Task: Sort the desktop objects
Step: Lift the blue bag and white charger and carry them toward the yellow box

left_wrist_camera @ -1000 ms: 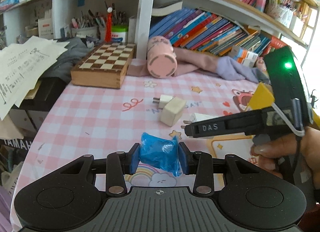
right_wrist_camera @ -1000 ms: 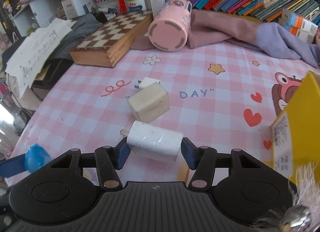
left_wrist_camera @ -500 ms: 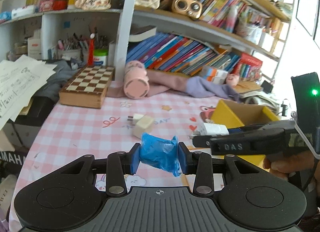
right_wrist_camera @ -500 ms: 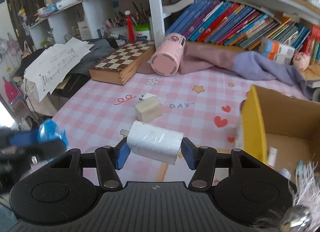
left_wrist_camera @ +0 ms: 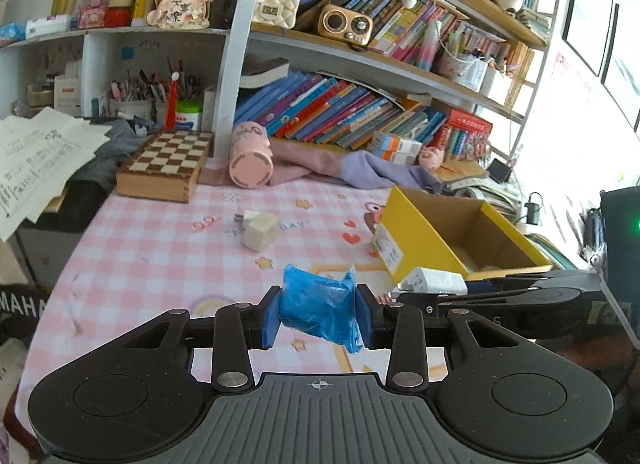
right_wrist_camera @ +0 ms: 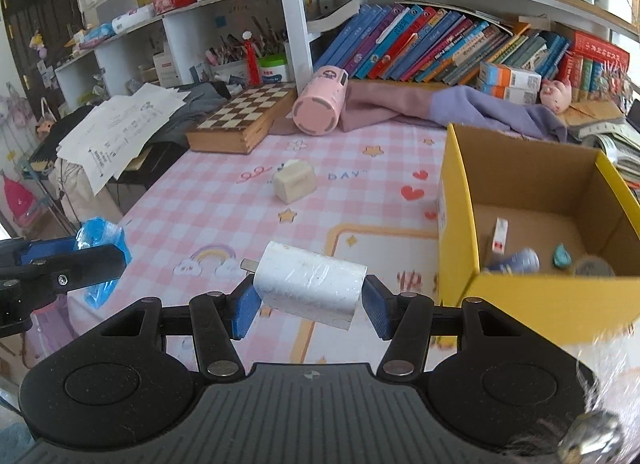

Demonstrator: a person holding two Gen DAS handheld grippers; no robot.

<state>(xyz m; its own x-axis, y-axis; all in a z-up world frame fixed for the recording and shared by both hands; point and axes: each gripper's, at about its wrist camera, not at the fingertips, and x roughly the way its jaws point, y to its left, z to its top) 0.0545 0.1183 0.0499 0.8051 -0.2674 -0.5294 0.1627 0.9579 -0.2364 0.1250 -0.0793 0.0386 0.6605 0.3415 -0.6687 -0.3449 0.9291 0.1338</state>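
My left claw [left_wrist_camera: 319,316] is closed on a blue crumpled packet [left_wrist_camera: 318,312]; both blue pads [left_wrist_camera: 271,316] press its sides, and it hangs clear above the pink checked cloth [left_wrist_camera: 160,248]. In the right wrist view the same packet [right_wrist_camera: 100,252] shows at 9 o'clock, beside my left claw's dark finger.

My right claw [right_wrist_camera: 310,304] is closed on a white charger [right_wrist_camera: 310,288], pads against its two ends, with the plug prong pointing toward 9 o'clock. It, too, is held off the cloth. In the left wrist view this charger [left_wrist_camera: 434,280] sits at 3 o'clock of the packet, just in front of the near corner of the yellow box [left_wrist_camera: 416,232].

The yellow box [right_wrist_camera: 456,199] stands open at 3 o'clock in the right wrist view, its near wall just beside the charger. On its floor lie a small white carton [right_wrist_camera: 499,235], a bluish tube [right_wrist_camera: 518,262], a teal scrap [right_wrist_camera: 562,255] and a round grey thing [right_wrist_camera: 592,266] that I cannot tell apart further.

A cream cube adapter [right_wrist_camera: 295,180] rests on the cloth at 12 o'clock of the charger, well apart from both claws, touching a smaller white plug [left_wrist_camera: 249,217] behind it. Farther toward 12 o'clock lie a pink cylinder [right_wrist_camera: 320,105] on its side and, to its left, a chessboard box [right_wrist_camera: 244,119].
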